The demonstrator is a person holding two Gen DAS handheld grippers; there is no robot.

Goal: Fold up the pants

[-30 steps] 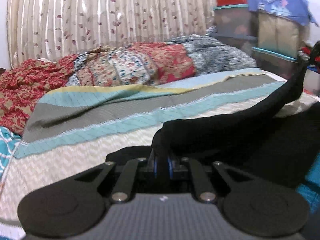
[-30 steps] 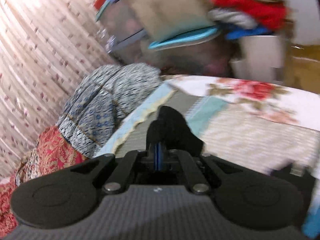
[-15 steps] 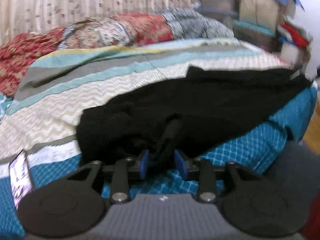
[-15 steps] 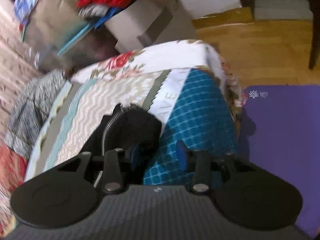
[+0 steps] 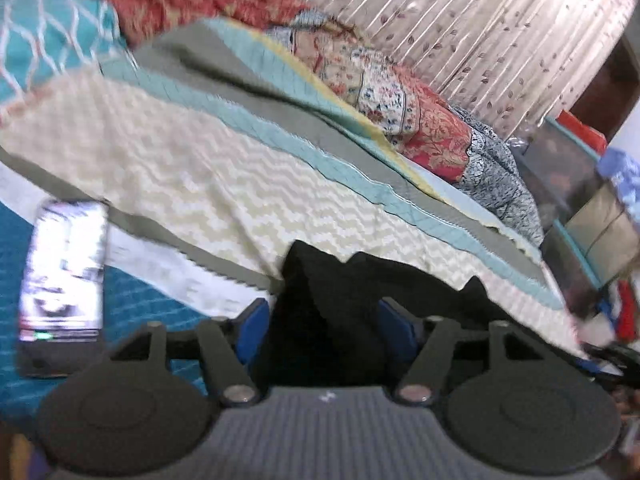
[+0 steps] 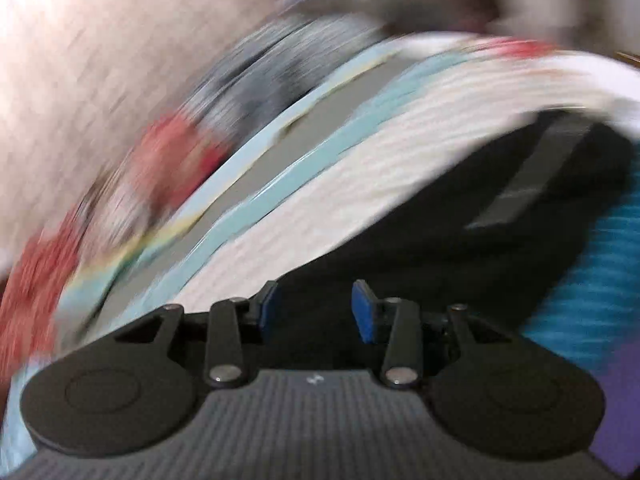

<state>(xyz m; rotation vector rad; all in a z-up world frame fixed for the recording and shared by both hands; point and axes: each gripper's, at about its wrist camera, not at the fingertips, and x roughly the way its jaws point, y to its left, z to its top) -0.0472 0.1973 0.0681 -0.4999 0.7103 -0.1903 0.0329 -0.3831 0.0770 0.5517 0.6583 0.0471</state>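
The black pants (image 5: 360, 288) lie spread on the bed's striped cover (image 5: 200, 168). In the left wrist view my left gripper (image 5: 326, 328) is open, its blue pads (image 5: 252, 326) wide apart on either side of a raised fold of the black cloth. In the blurred right wrist view the pants (image 6: 460, 232) stretch along the bed's near edge. My right gripper (image 6: 314, 312) is open just above the cloth, blue pads (image 6: 364, 312) apart, holding nothing.
A phone (image 5: 64, 272) with a lit screen lies on the teal bedding at the left. Patterned quilts (image 5: 400, 92) are piled at the back before a curtain (image 5: 480, 20). Stacked storage boxes (image 5: 580, 184) stand at the right.
Both grippers held the pants lifted a second ago, then laid them down and opened. The left jaws have opened wider and both views have swung over the bed.
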